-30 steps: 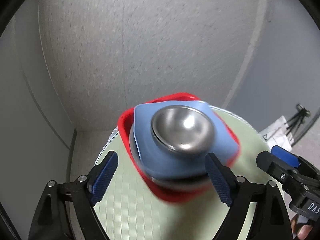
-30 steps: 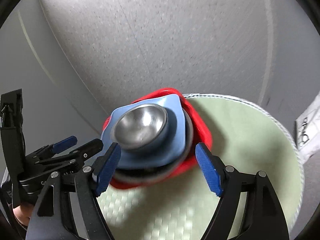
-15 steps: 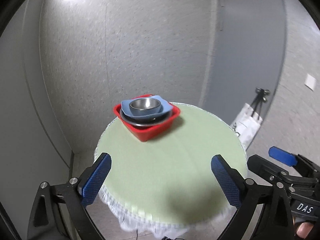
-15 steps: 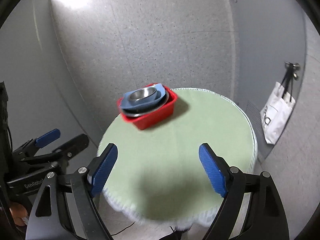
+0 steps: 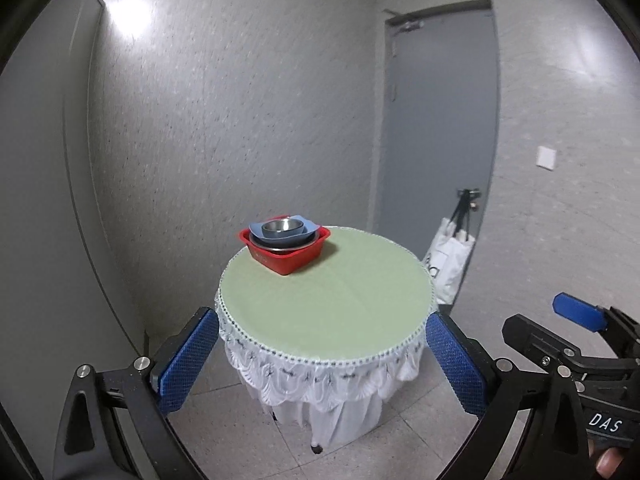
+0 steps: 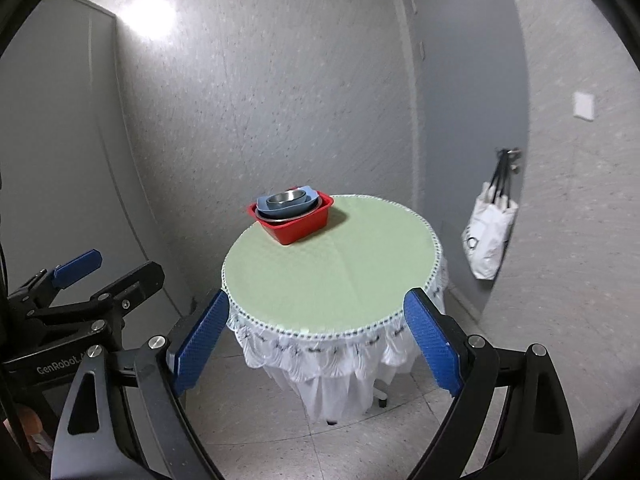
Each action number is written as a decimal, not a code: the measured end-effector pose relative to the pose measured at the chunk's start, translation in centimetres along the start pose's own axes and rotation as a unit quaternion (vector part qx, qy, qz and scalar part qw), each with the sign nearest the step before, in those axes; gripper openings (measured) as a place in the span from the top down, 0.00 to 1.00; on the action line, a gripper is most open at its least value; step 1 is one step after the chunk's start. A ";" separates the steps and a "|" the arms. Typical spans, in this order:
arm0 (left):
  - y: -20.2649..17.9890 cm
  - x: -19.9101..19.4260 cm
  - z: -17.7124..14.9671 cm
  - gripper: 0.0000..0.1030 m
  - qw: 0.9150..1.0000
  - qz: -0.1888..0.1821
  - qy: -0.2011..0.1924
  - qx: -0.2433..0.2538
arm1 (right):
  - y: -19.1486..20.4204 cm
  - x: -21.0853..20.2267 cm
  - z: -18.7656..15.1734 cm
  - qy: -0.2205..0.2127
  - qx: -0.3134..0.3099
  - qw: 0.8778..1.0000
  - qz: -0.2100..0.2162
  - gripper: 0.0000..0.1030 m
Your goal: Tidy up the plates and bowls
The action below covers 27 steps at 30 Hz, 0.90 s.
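Left gripper [image 5: 318, 356] spread wide, pinching nothing, held low and well back from the table; right gripper [image 6: 316, 348] likewise spread and empty, alongside it. Beyond both, a round table [image 5: 328, 308] with a pale green top and white lace skirt. At 11 o'clock on the top, close to the far rim, a red tub [image 5: 285, 249] holding a nested stack: steel bowl [image 5: 282, 225] on a blue dish [image 5: 280, 233], above a larger metal bowl (only its rim visible). Rest of the top bare. Beyond, at 2 o'clock, a white bag [image 5: 450, 262] hanging on a grey door [image 5: 436, 140].

Stacking apparently finished. Likely risks: tub so near the far rim, so a nudge could tip it off; loosely nested, slightly off-centre dishes, so a jolt could rattle or slide them.
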State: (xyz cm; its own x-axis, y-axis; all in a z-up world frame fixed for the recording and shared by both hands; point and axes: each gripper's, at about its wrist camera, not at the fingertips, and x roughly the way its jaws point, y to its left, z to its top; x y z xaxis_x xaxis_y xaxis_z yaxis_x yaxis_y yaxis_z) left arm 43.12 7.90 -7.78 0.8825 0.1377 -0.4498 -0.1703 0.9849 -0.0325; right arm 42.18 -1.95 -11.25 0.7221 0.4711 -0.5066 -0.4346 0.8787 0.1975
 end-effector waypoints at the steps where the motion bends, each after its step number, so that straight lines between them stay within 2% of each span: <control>1: 1.0 -1.7 -0.9 0.01 1.000 -0.003 -0.004 0.008 | 1.0 -1.4 -0.7 -0.003 -0.001 1.000 -0.008 0.10; 8: 7.9 -13.7 -6.6 0.01 0.999 -0.018 -0.020 0.045 | 9.5 -10.6 -6.7 -0.024 0.018 0.998 -0.058 0.10; 11: 9.7 -18.2 -7.9 0.01 0.998 -0.027 -0.015 0.051 | 12.0 -13.4 -7.9 -0.022 0.022 0.997 -0.069 0.10; 17: 13.3 -28.3 -9.8 0.01 0.997 -0.046 -0.043 0.048 | 16.5 -19.3 -9.1 -0.043 0.019 0.994 -0.096 0.07; 21: 15.2 -33.6 -11.2 0.01 0.996 -0.048 -0.062 0.047 | 18.5 -22.5 -10.1 -0.061 0.014 0.992 -0.108 0.04; 27: 17.5 -37.9 -13.3 0.00 0.994 -0.060 -0.077 0.044 | 20.6 -26.2 -11.2 -0.082 0.004 0.990 -0.118 0.03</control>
State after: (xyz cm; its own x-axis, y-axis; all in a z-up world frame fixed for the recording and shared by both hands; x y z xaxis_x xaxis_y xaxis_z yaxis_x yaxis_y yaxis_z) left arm 0.91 18.50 -3.18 0.9519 0.0260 -0.3053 -0.0264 0.9996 0.0029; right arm 8.31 2.90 -3.31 0.8811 0.2577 -0.3966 -0.2387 0.9662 0.0974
